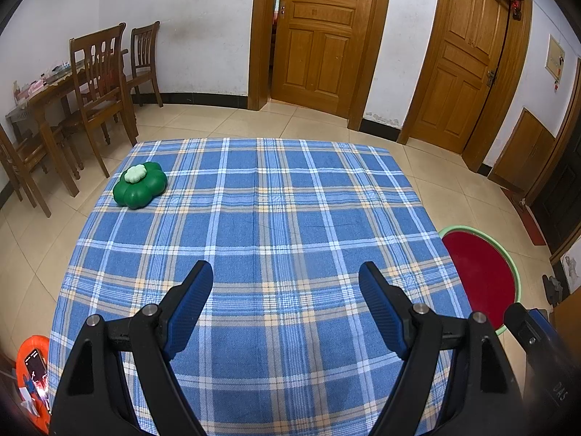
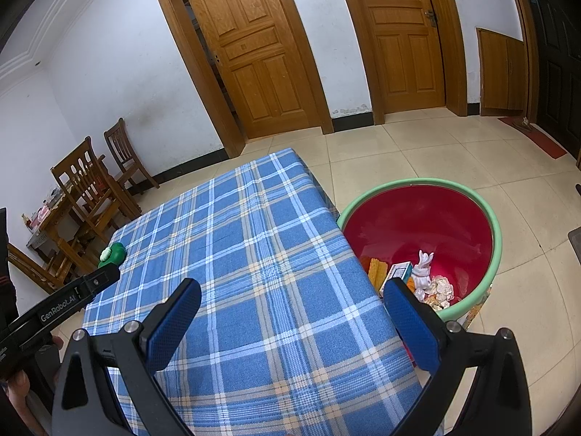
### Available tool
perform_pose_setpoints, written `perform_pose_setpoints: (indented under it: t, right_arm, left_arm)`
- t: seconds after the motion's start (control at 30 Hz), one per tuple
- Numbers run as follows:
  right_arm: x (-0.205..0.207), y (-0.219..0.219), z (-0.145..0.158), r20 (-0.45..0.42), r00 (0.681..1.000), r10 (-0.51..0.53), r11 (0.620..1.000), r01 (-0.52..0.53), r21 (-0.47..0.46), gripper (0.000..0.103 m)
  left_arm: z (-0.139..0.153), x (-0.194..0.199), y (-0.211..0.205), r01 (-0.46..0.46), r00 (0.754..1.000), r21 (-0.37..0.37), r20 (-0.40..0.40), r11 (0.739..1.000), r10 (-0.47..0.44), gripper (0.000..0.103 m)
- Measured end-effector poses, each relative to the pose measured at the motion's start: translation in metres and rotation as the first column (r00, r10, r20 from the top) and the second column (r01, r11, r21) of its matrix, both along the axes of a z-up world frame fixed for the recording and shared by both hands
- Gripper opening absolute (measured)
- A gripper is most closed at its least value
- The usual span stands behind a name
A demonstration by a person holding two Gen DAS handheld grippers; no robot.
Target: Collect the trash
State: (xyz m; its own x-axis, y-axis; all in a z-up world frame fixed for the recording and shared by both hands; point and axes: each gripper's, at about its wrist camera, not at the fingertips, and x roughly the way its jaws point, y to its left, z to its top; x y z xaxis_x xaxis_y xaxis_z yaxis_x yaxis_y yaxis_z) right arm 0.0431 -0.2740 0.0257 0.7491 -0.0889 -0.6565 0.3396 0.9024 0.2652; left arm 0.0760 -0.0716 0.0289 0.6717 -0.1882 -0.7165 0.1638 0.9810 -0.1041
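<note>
A green flower-shaped object (image 1: 139, 185) with a pale green top lies on the far left of the blue plaid tablecloth (image 1: 276, 218); the right wrist view shows this green object (image 2: 112, 252) near the table's left edge. My left gripper (image 1: 285, 272) hangs open over the near part of the cloth, holding nothing. My right gripper (image 2: 292, 290) is also open and holds nothing, over the table's right edge. On the floor beside that edge is a red basin with a green rim (image 2: 497, 239), holding crumpled paper (image 2: 441, 289), a small box (image 2: 399, 270) and a yellow wrapper (image 2: 376, 269).
The basin (image 1: 479, 272) shows right of the table in the left wrist view. Wooden chairs (image 1: 98, 83) and a cluttered dining table (image 1: 47, 87) stand at the left wall. Two wooden doors (image 1: 316, 36) are behind. An orange item with a phone (image 1: 34, 370) sits lower left. Tiled floor surrounds the table.
</note>
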Motion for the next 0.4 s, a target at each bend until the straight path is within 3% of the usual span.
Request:
perform_pose_setpoints:
  t: [0.4]
  right_arm:
    - [-0.0002, -0.0013, -0.0004, -0.002, 1.0, 0.0, 1.0, 0.0, 0.001, 0.102]
  left_arm:
    - [-0.0001, -0.0014, 0.002, -0.006, 1.0, -0.002, -0.01, 1.0, 0.006, 0.082]
